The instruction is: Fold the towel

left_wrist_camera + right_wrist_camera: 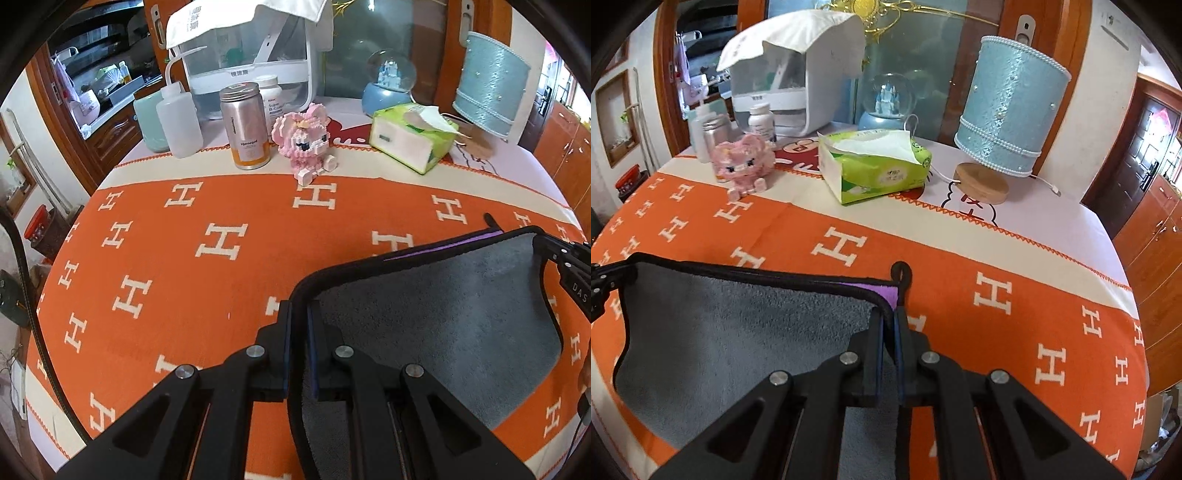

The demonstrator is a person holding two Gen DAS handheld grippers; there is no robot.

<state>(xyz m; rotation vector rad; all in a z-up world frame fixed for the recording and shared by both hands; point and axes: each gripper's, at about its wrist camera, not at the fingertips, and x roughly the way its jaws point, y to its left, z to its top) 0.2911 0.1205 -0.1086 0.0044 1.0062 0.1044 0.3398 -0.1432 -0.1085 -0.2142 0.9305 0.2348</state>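
Observation:
A grey towel (443, 314) with a black hem and a purple underside lies over the orange H-patterned tablecloth (166, 258). My left gripper (299, 314) is shut on the towel's left corner, lifted off the cloth. My right gripper (890, 321) is shut on the towel's right corner, where the purple side and a black hanging loop (901, 273) show. The towel (738, 350) hangs stretched between both grippers. The right gripper also shows at the right edge of the left wrist view (565, 258).
At the table's back stand a silver can (245, 125), a white squeeze bottle (179, 118), a pink brick figure (303, 144), a green tissue box (871, 166), a snow globe (388, 85), a blue lamp (1008, 122) and a white appliance (251, 55).

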